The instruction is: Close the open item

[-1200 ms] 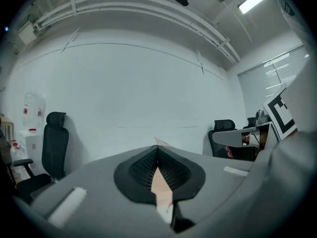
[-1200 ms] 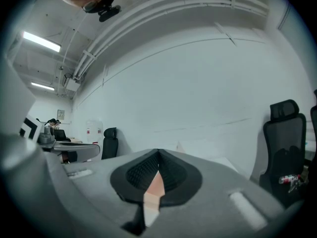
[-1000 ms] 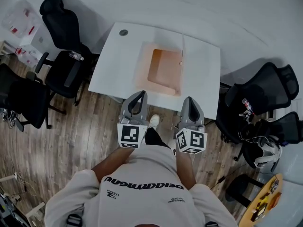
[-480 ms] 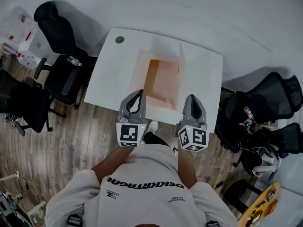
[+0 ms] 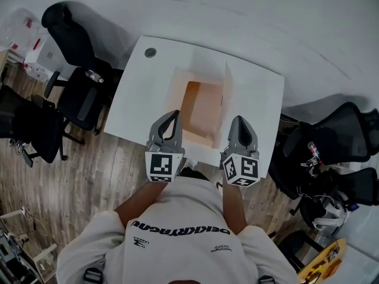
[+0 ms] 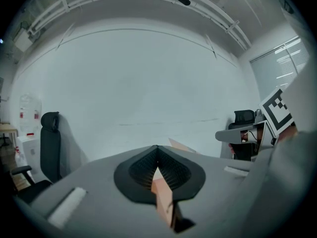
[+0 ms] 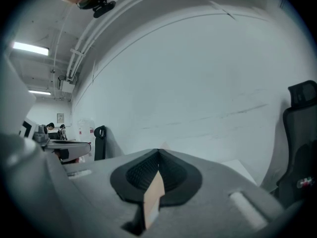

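Head view is showing a person standing at the near edge of a white table (image 5: pixel 139 93) on a wooden floor (image 5: pixel 89 176), holding a gripper in each hand. The open cardboard box (image 5: pixel 201 108) is sitting in the middle of that table with its flaps folded out, and the right flap (image 5: pixel 228 90) is standing pretty much upright. The left gripper (image 5: pixel 175 116) is hovering over the box's near left corner and the right gripper (image 5: pixel 236 120) over the near right corner, one on each side of the opening. Left gripper view is showing its jaws pressed together at the tips with nothing between them, just a sliver of cardboard showing through the gap below. Right gripper view is showing the same deal. A black office chair (image 5: pixel 77 93) is sitting left of the table.
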Motion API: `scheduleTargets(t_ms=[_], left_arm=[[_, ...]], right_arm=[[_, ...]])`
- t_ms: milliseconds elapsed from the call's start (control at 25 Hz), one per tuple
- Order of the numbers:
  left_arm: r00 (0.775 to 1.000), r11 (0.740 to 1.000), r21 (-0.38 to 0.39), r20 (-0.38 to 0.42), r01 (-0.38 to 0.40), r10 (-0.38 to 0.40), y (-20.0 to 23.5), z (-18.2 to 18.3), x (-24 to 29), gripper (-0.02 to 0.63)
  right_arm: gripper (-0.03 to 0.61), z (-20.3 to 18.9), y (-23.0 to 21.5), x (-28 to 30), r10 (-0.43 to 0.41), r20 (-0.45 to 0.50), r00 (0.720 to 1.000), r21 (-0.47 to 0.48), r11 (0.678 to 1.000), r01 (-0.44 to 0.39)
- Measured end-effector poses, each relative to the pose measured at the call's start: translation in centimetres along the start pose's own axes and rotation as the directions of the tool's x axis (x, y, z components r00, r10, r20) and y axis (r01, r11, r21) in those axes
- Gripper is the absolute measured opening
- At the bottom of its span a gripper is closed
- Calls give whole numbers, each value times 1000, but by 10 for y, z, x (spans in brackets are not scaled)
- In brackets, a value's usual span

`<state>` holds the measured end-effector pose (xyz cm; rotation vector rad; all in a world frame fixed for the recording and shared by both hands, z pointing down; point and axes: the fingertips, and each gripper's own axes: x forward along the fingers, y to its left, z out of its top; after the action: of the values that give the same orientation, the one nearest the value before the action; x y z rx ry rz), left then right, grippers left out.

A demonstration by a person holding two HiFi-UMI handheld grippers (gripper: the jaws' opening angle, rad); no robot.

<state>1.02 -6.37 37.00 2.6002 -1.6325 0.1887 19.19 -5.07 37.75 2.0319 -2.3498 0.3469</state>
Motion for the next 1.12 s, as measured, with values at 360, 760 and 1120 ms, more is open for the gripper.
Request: scheduleTargets(t_ms=[360,760,1120], left_arm=[[999,1000,2,-35,-17,17,12,-8,19,-5],[996,998,21,-67,59,-58,30,-22,39,-5],[992,997,7,-102,81,-80,41,-36,47,-5]], right_arm=[[-2,-18,-4,31,27,-86,996,15,1000,-26],[-2,-43,-4,46,-27,-202,979,-31,999,21],[-2,-60,2,53,-34,-251,967,-17,999,31]])
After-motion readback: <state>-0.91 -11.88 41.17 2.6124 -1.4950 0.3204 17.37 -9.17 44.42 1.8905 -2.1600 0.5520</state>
